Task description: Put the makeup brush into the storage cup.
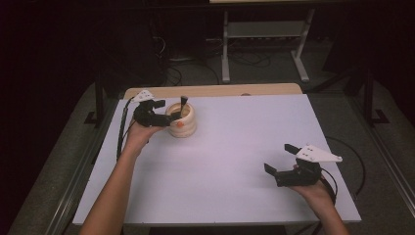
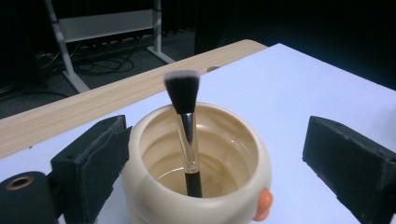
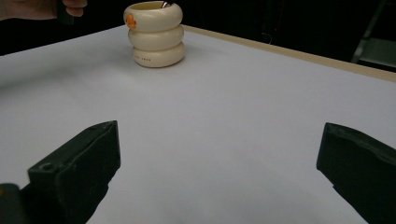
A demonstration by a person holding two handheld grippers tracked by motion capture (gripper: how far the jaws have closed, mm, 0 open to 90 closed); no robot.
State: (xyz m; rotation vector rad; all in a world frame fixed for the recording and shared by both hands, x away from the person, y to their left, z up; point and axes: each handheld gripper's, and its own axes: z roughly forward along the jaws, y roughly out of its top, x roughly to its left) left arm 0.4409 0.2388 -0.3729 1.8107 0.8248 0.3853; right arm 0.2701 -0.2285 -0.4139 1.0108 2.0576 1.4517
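The ringed holder [image 2: 196, 186] is cream with an orange knob. The makeup brush [image 2: 186, 126] has black bristles tipped white, a silver ferrule and a black handle. The tabletop [image 1: 235, 147] is white, with a light wood strip along its far edge.

Both forearms are bare, with no sleeves, gloves or watches visible in the high view. Each hand carries a black, blocky two-jaw gripper: the left gripper [image 1: 169, 113] and the right gripper [image 1: 280, 159]. Each is topped by a pale grey three-cornered plate; the right one's plate shows small dark dots like screw holes. A black cable trails from each gripper's body, the right one's looping behind the wrist. Seen close in the gripper views, the jaws are thick rectangular blocks faced with matt black, foam-like pads with roughened edges. A round brass-coloured ringed hole sits in the black body beside the left gripper's jaw.
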